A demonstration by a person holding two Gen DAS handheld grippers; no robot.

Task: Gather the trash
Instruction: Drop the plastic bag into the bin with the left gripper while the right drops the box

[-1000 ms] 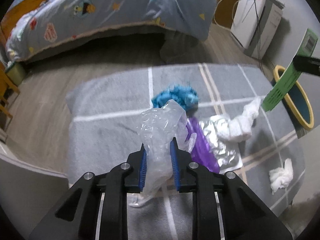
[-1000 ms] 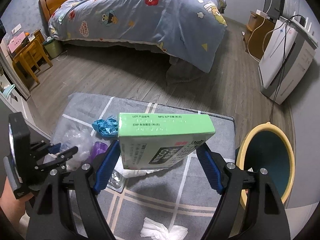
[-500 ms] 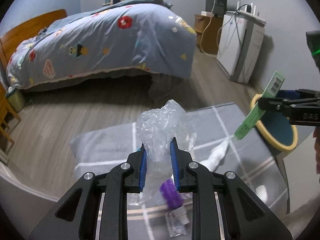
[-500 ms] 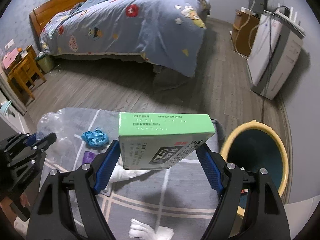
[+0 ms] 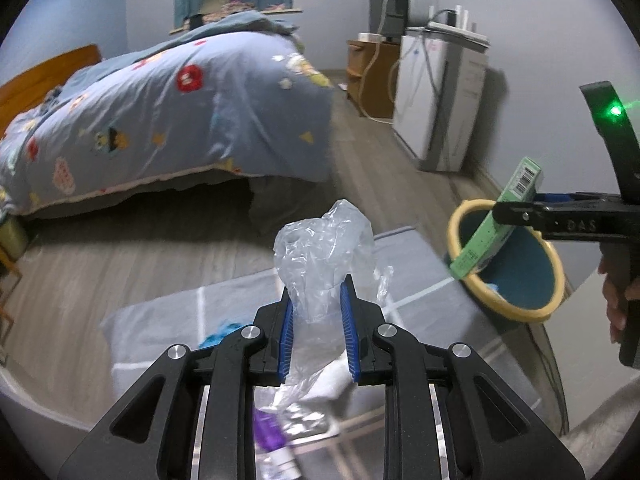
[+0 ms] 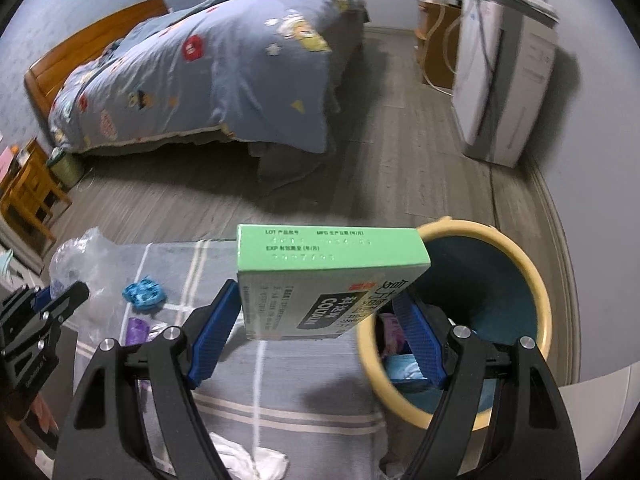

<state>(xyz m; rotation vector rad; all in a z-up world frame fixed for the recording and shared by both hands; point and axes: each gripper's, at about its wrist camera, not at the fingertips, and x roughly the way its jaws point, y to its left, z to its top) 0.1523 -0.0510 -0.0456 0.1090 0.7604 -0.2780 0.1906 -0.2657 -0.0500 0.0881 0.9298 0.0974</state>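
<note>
My left gripper [image 5: 317,332] is shut on a crumpled clear plastic bag [image 5: 324,248] and holds it up above the grey rug [image 5: 224,300]. My right gripper [image 6: 320,320] is shut on a green medicine box [image 6: 328,276], held at the left rim of the yellow bin [image 6: 520,260] with a teal inside. The left wrist view shows that box [image 5: 496,224] over the bin's rim [image 5: 472,280]. A blue crumpled scrap [image 6: 144,292], a purple wrapper [image 6: 136,330] and white tissue [image 6: 256,460] lie on the rug.
A bed with a blue quilt [image 6: 200,72] stands behind the rug on the wood floor. A white appliance [image 6: 504,80] and a wooden cabinet [image 6: 436,40] stand along the right wall. Some trash lies inside the bin [image 6: 396,364].
Both grippers have risen and swung right toward the bin. The green box has moved from over the rug to the bin's rim. The plastic bag has been lifted off the rug.
</note>
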